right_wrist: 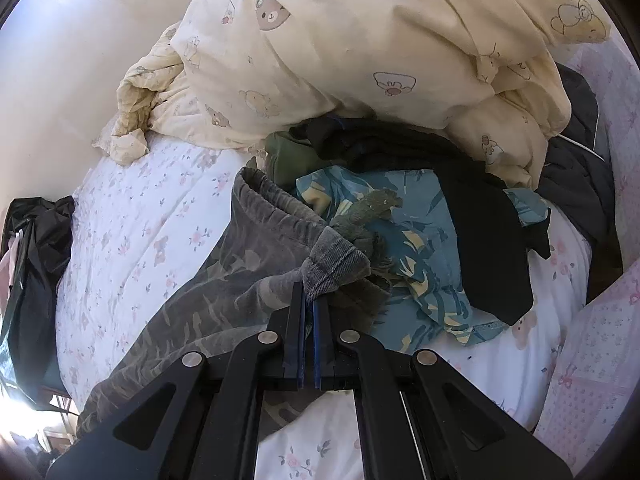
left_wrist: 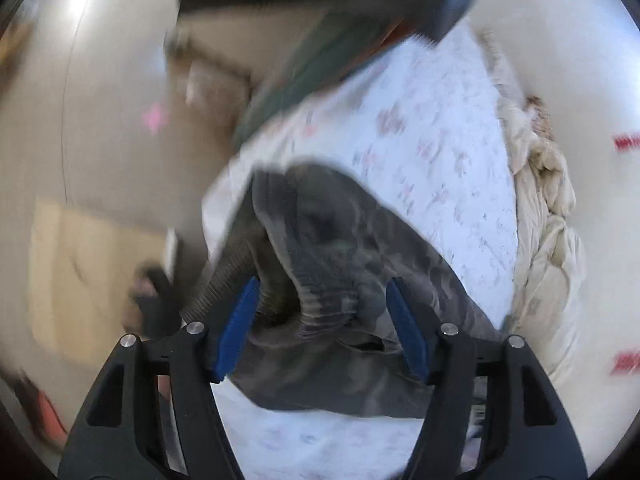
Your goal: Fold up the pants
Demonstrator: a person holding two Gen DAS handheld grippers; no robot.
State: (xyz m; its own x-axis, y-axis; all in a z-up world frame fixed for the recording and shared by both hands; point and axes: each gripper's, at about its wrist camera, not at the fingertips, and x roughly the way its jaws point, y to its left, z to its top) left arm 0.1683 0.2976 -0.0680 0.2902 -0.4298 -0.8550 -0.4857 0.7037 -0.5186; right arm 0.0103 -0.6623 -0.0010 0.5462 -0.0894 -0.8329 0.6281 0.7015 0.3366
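The right gripper point(right_wrist: 308, 300) pinches the pants point(right_wrist: 224, 280) at the waistband; the left gripper point(left_wrist: 324, 320) gapes over them. Mid-bed point(left_wrist: 440, 128), loose cloth may slip and bunch.

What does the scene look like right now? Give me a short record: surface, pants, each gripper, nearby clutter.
surface: bed sheet, white with small pink flowers
pants: grey camouflage pants, lying on the sheet, not yet folded flat
right gripper: shut on a bunched ribbed edge of the pants
left gripper: jaws apart, over a ribbed edge of the pants, pads not pressing on it; view blurred
nearby clutter: cream quilt with bear print; blue patterned cloth; black garment; black bag at the bed's edge
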